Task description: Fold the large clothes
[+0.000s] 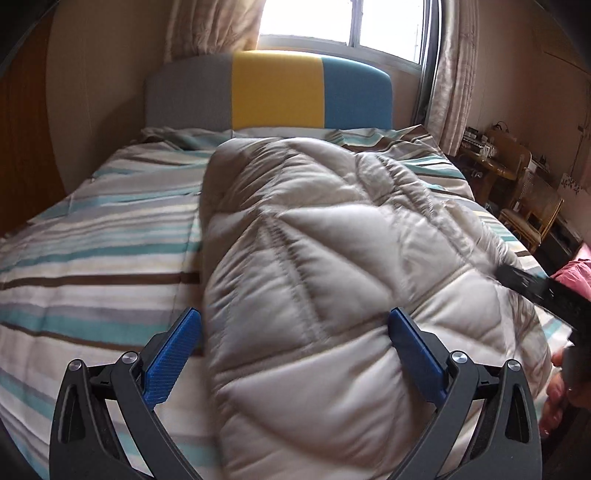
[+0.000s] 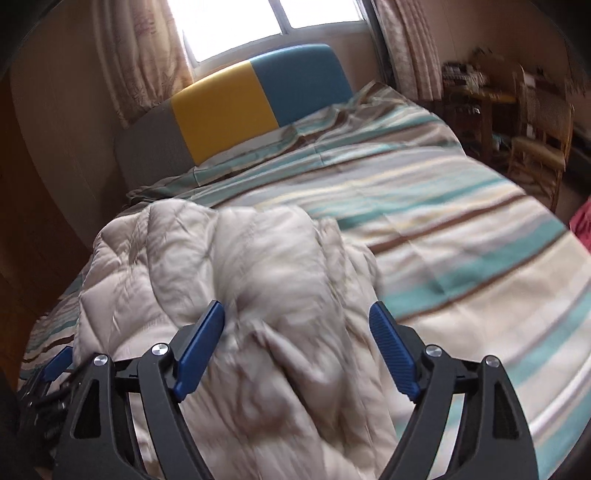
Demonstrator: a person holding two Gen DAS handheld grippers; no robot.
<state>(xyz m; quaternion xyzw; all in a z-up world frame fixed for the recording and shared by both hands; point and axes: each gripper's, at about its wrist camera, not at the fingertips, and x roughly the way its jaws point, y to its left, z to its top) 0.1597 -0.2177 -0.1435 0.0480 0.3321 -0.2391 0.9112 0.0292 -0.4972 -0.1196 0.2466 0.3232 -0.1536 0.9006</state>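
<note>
From the left wrist, the puffy coat (image 1: 314, 258) lay on the bed (image 1: 92, 266) below the headboard (image 1: 277, 88); left gripper (image 1: 293, 334) fingers wide, empty. From the right wrist, right gripper (image 2: 297, 326) likewise spread, nothing held. Soft, light, slippery-looking; best pinched at a hem.

The left wrist camera sits just behind the left claw (image 1: 291, 341), tilted down over the bed (image 1: 96, 266) from its foot, facing the headboard (image 1: 277, 88) and window (image 1: 343, 22) at the top of the frame, with the quilted coat (image 1: 332, 258) close below. The right wrist camera looks the same way from behind the right claw (image 2: 297, 332), rolled so the headboard (image 2: 229, 107) slants in the upper left. Both views share coat (image 2: 236, 280), bedspread, headboard and window, and each catches the other claw at its edge.
</note>
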